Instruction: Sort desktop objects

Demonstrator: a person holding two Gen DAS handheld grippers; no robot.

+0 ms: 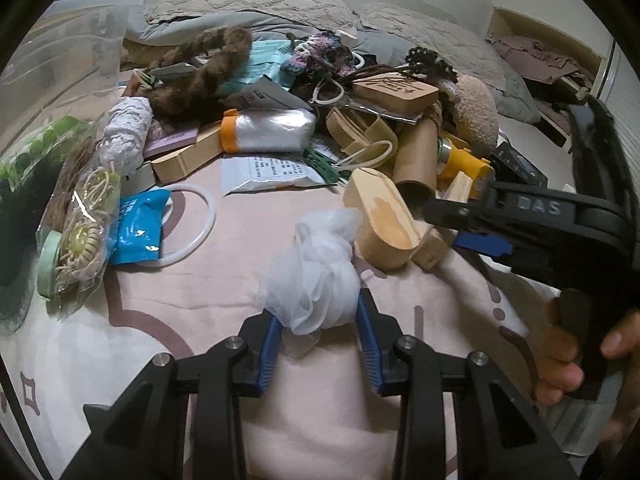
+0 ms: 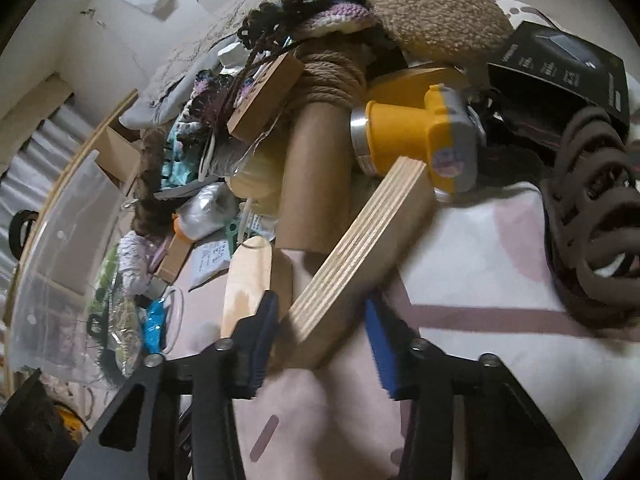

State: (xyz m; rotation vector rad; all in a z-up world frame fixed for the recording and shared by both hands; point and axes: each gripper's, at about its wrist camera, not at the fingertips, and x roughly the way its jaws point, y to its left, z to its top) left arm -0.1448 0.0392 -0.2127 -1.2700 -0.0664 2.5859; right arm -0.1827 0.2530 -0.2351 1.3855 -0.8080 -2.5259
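Observation:
My left gripper [image 1: 318, 320] is shut on a white mesh ball [image 1: 310, 276], held between the blue pads just above the pink bedsheet [image 1: 224, 280]. My right gripper [image 2: 320, 320] is shut on a plywood block [image 2: 360, 256], which slants up toward the pile. The right gripper also shows in the left wrist view [image 1: 460, 216], reaching in from the right beside a rounded wooden piece [image 1: 380, 224]. That wooden piece [image 2: 246, 280] stands just left of the right gripper's left finger.
A cluttered pile lies ahead: cardboard tube [image 2: 312, 180], yellow tool [image 2: 420, 140], rope coil [image 2: 332, 76], fluffy tan pad [image 2: 432, 4], black box [image 2: 560, 68], dark ringed object [image 2: 596, 208]. A white ring [image 1: 196, 220], blue packet [image 1: 138, 224], bag of hair ties [image 1: 84, 228] and clear plastic bin [image 1: 60, 60] are at left.

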